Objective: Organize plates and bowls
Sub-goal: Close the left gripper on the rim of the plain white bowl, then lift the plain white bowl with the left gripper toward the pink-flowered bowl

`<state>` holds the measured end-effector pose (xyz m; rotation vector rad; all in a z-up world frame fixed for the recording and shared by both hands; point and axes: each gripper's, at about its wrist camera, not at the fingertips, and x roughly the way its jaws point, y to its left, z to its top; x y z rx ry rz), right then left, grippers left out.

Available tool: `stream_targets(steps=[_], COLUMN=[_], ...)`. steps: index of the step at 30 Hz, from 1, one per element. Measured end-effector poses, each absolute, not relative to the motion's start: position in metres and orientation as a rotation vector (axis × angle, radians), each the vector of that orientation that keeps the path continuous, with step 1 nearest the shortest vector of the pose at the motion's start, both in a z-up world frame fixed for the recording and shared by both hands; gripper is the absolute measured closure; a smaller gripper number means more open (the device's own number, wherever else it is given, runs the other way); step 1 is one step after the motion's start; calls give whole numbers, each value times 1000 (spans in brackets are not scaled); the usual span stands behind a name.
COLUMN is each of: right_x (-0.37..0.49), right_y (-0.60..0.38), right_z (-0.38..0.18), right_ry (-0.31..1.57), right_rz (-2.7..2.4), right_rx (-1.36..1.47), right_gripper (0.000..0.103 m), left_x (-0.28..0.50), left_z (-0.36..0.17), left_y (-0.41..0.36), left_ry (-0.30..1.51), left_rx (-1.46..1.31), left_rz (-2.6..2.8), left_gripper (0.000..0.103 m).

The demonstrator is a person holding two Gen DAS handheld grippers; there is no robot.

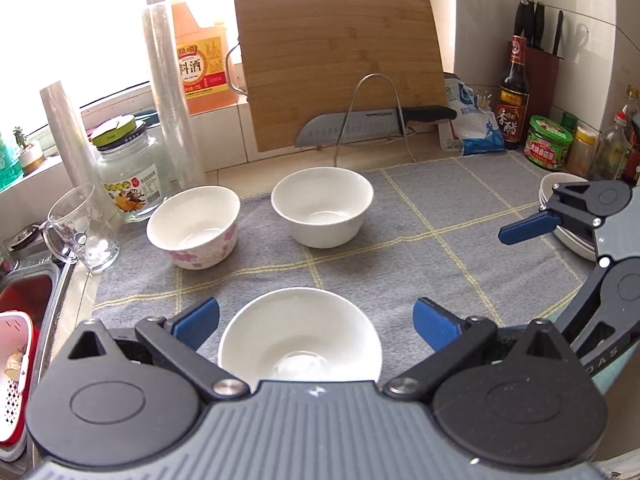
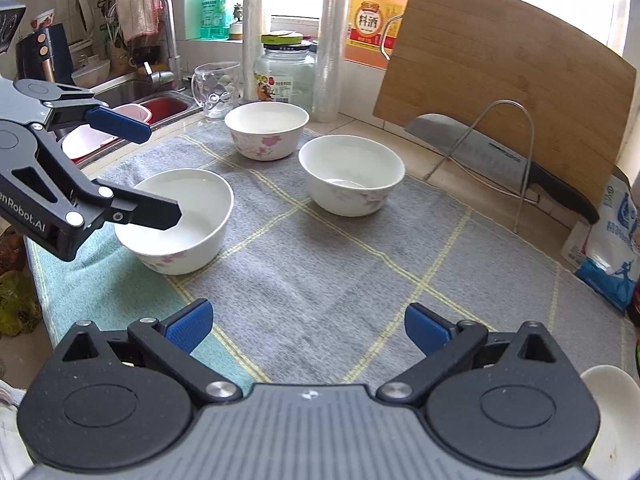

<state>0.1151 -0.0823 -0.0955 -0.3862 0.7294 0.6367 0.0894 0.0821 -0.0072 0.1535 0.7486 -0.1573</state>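
Three white bowls stand on a grey checked mat (image 1: 440,248). The near bowl (image 1: 300,336) sits between the open fingers of my left gripper (image 1: 316,320), apart from both pads. In the right wrist view this bowl (image 2: 188,236) is at the left, with the left gripper (image 2: 148,172) open over its rim. A flowered bowl (image 1: 194,232) (image 2: 266,130) and a plain bowl (image 1: 322,206) (image 2: 352,174) stand farther back. My right gripper (image 2: 308,326) is open and empty over the mat; it also shows in the left wrist view (image 1: 528,228). Stacked white dishes (image 1: 568,240) lie at the right.
A cutting board (image 1: 340,68) and a knife (image 1: 372,124) lean in a wire rack at the back. A glass mug (image 1: 80,228), a jar (image 1: 128,176), bottles (image 1: 514,96) and a salt bag (image 1: 476,124) ring the mat. A sink (image 2: 132,92) is at the left.
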Motion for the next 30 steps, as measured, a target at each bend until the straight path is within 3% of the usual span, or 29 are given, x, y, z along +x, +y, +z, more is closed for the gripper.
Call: stream_targets(steps=[10, 13, 17, 27, 30], right_x=[99, 96, 94, 100, 102], right_y=[-12, 3, 18, 27, 26], right_z=[-119, -124, -130, -134, -134], right_ry=[737, 722, 695, 692, 697], right_rz=[770, 790, 797, 793, 790], right_rx=[-422, -442, -492, -468, -453], right_gripper=[0, 3, 15, 20, 21], left_x=[107, 110, 115, 123, 124], left_z=[-35, -45, -55, -57, -58], left_y=[133, 136, 138, 138, 138], left_ry=[811, 844, 876, 883, 895], left_rx=[125, 100, 51, 20, 9], left_rz=[-186, -216, -241, -289, -314], left_gripper=[4, 13, 26, 31, 38])
